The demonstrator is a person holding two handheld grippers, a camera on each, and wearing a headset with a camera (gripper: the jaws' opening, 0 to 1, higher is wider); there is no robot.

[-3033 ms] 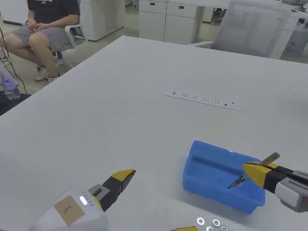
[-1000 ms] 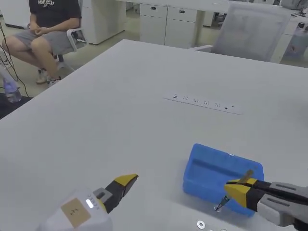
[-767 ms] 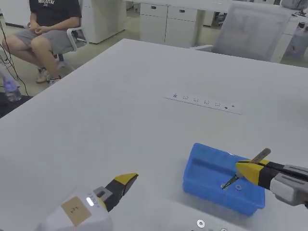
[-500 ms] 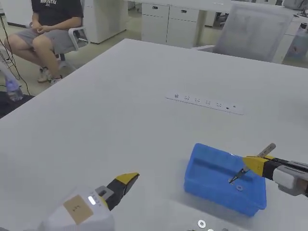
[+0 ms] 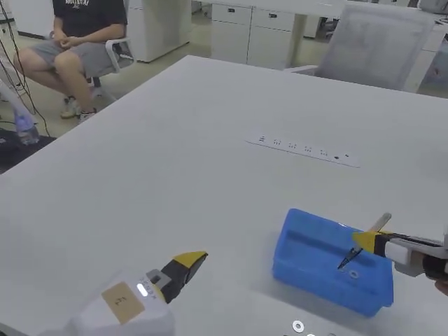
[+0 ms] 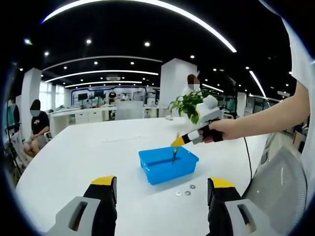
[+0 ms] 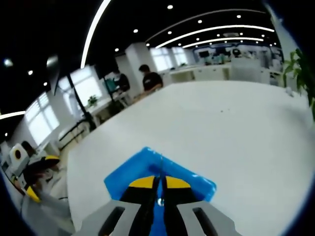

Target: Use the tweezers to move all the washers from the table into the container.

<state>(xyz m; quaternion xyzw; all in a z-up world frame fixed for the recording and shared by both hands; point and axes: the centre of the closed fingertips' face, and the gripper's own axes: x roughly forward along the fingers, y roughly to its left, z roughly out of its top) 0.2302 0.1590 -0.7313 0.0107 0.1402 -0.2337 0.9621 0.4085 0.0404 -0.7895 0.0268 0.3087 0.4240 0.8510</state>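
Note:
The blue container (image 5: 308,259) stands on the white table, also in the left gripper view as the blue container (image 6: 165,167). My right gripper (image 5: 365,240) hangs over its right half, shut on the tweezers (image 5: 348,260), whose tips point down into it. A washer (image 5: 353,274) lies on the container floor just below the tips. Another washer (image 5: 299,326) lies on the table in front, and three washers (image 6: 186,191) show in the left gripper view. My left gripper (image 5: 183,268) rests low at the front left, open and holding nothing. In the right gripper view the jaws stand together around the tweezers (image 7: 159,192).
A white power strip (image 5: 302,149) lies across the middle of the table (image 5: 175,161). A person sits on a chair (image 5: 115,52) beyond the far left corner. An office chair (image 5: 378,45) stands behind the far edge.
My right gripper carried the tweezers from the container's front edge up over its inside, and a washer now lies on the container floor. The left gripper stayed put.

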